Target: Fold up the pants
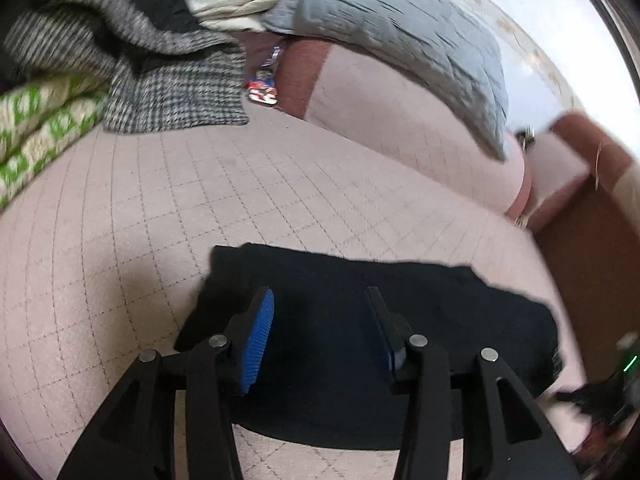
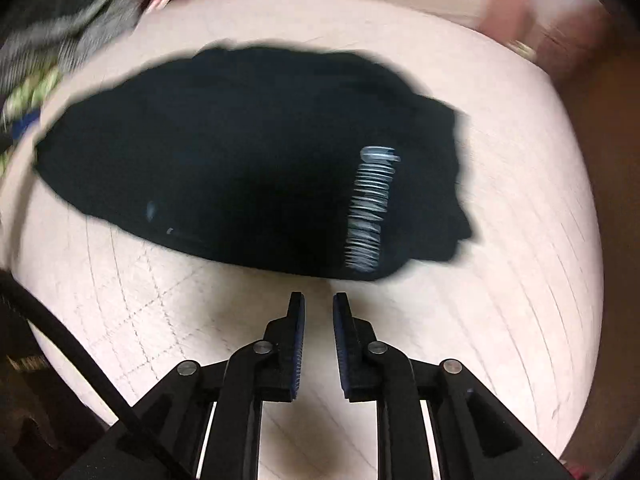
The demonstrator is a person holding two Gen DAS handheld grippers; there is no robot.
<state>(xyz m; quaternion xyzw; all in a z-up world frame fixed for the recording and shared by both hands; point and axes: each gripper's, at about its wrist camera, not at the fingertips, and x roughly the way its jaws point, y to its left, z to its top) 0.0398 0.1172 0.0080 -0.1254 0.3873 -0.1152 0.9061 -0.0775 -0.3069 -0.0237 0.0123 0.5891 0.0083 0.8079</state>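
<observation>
The black pants (image 1: pixel 400 320) lie folded in a compact bundle on the pink quilted bed cover (image 1: pixel 200 208). My left gripper (image 1: pixel 320 296) is open and empty, hovering over the bundle's near part. In the right wrist view the pants (image 2: pixel 240 160) lie ahead, with a white striped print (image 2: pixel 370 208) near their right end. My right gripper (image 2: pixel 319 300) is just short of the bundle's near edge, jaws a narrow gap apart, holding nothing. Both views are motion-blurred.
A grey houndstooth garment (image 1: pixel 160 80) and a green-and-white blanket (image 1: pixel 36 128) lie at the far left. A grey pillow (image 1: pixel 400 40) leans on a pink bolster (image 1: pixel 400 120) at the back. The bed edge drops to a brown floor (image 1: pixel 592 260) at right.
</observation>
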